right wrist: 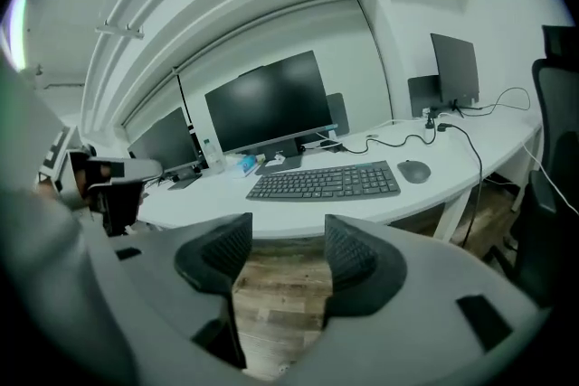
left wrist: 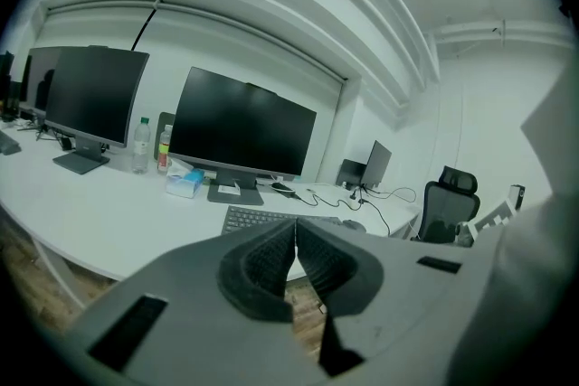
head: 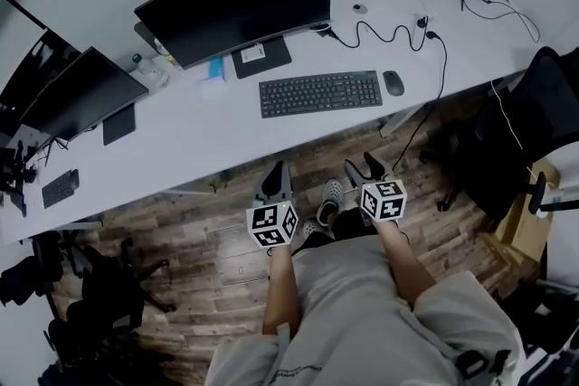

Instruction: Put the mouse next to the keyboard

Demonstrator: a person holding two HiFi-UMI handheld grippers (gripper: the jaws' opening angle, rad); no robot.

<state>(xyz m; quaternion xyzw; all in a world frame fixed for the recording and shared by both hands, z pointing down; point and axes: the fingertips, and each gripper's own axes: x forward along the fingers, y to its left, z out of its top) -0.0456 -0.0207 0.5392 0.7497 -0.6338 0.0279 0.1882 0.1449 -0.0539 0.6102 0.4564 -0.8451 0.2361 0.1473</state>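
Standing back from the white desk [head: 190, 140], the person held both grippers low and close to the body, well apart from everything on the desktop; neither tool touched or carried anything. The left gripper [head: 274, 179] had its jaws pressed together with nothing between them, and the right gripper [head: 363, 169] had its jaws parted moderately wide, with only wood floor [head: 226, 226] showing through the gap. The mouse [head: 393, 82] lay on the desk just beside the right end of the keyboard [head: 319, 92], not touching it and roughly in line with it; by that placing the task looked finished rather than pending, which would explain why the tools hung idle and away from the work. The keyboard sat squarely in front of the large monitor [head: 237, 3], a natural typing position with the mouse on the usual side. Bare desktop stretched to the right of the mouse, while a black cable [head: 389, 33] snaked behind it and dropped over the desk edge further right; the front edge ran fairly close below both keyboard and mouse, so any nudge toward the person risked little margin. An office chair [head: 543, 104] crowded the right side, yet open floor lay between the person and the desk.
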